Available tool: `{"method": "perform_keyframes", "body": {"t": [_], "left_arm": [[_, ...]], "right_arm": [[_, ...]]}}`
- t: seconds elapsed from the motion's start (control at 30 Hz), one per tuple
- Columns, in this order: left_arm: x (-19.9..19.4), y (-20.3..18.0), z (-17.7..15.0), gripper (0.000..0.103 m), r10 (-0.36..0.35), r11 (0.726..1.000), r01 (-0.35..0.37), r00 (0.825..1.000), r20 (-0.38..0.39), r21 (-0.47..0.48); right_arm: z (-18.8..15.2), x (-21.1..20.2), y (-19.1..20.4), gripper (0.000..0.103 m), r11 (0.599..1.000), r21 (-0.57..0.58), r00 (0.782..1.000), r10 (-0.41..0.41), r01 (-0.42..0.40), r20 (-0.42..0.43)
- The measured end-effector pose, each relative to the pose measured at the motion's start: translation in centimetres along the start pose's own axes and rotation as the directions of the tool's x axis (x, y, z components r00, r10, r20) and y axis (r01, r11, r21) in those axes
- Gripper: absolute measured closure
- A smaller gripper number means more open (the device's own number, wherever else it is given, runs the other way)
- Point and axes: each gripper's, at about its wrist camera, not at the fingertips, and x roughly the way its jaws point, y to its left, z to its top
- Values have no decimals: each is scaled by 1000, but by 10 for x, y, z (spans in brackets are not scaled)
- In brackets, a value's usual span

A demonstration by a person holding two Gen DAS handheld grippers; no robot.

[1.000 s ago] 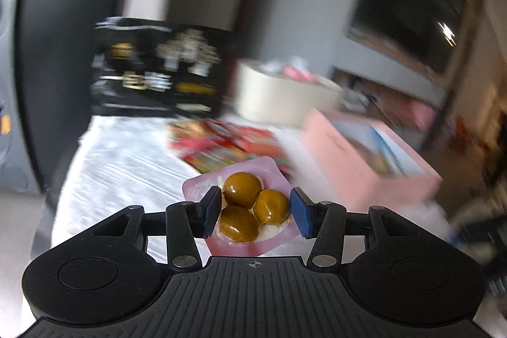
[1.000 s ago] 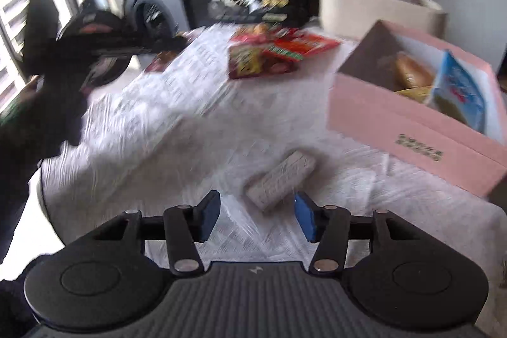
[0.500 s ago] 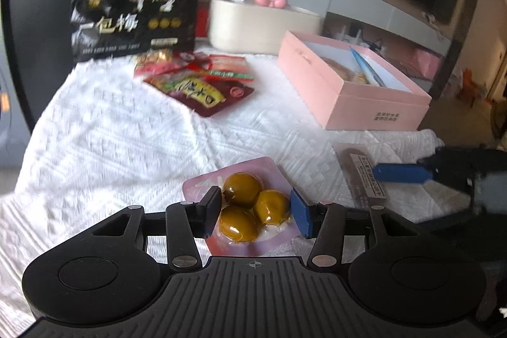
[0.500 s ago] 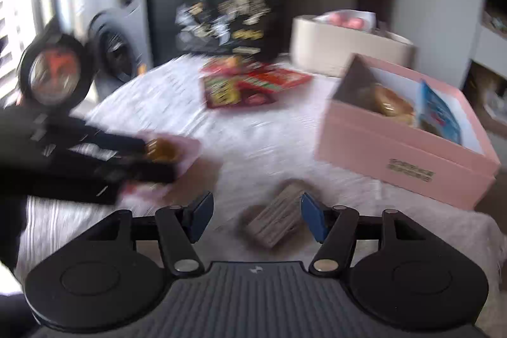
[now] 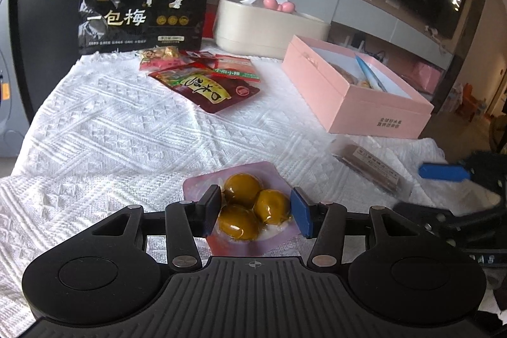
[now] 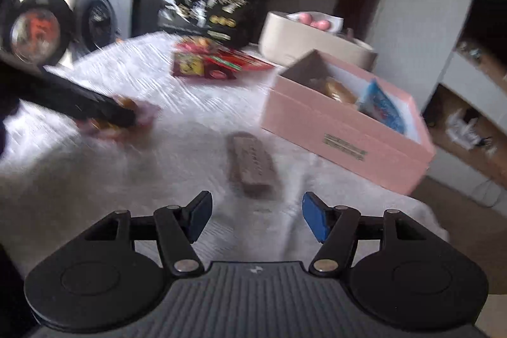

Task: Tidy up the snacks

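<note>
My left gripper (image 5: 256, 213) is shut on a pink pack of three brown glazed balls (image 5: 242, 186), held just above the white cloth. In the right wrist view that pack (image 6: 144, 113) shows blurred at the left, in the left gripper (image 6: 122, 116). A brown wrapped bar (image 6: 253, 165) lies on the cloth just ahead of my right gripper (image 6: 256, 217). The right jaws are opening and nothing is between them. An open pink box (image 5: 380, 116) with snacks inside stands to the right, beyond the bar (image 5: 370, 163).
Red snack packets (image 5: 206, 81) lie at the back of the white cloth (image 5: 111, 132). A black plum bag (image 5: 142, 8) and a cream round box (image 5: 269, 27) stand behind them. The table edge drops off close behind the pink box (image 6: 332, 129).
The left gripper carried the pink pack down toward the cloth and then held still. The right gripper spread its jaws wider and swung round; the brown bar now lies lengthwise ahead of it.
</note>
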Motion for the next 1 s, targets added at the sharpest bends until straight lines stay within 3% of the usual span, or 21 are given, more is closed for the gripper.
{"method": "perform_keyframes", "body": {"t": [0.13,0.3,0.43,0.47,0.53,0.7,0.83,1.0], "left_arm": [[-1,-4,-2,49,17,1000,-18,1000,7,25],[0,-5,-3,49,19,999,-20,1000,11,32],[0,-8,-3,48,33,998,-33,999,4,58],[-1,-10,-3,48,36,997,-36,999,1,64],[-2,-9,-3,49,34,997,-34,999,1,68],[-8,-13,-2,49,21,997,-20,1000,-13,76],[-19,-36,-6,50,-32,987,40,998,-52,154],[-29,-73,-3,50,-151,961,167,985,-89,219]], "right_arm": [[16,24,-10,39,995,64,997,77,-76,-7],[23,57,-31,39,974,207,993,109,-95,-54],[24,58,-25,39,981,166,992,110,-98,-61],[24,56,-24,42,984,150,992,108,-98,-63],[23,50,-21,60,989,112,992,105,-98,-65],[14,22,-12,63,994,25,994,104,-103,-37],[4,-8,-16,64,993,12,993,120,-120,-1],[-4,-46,-40,63,994,58,994,84,-88,64]]}}
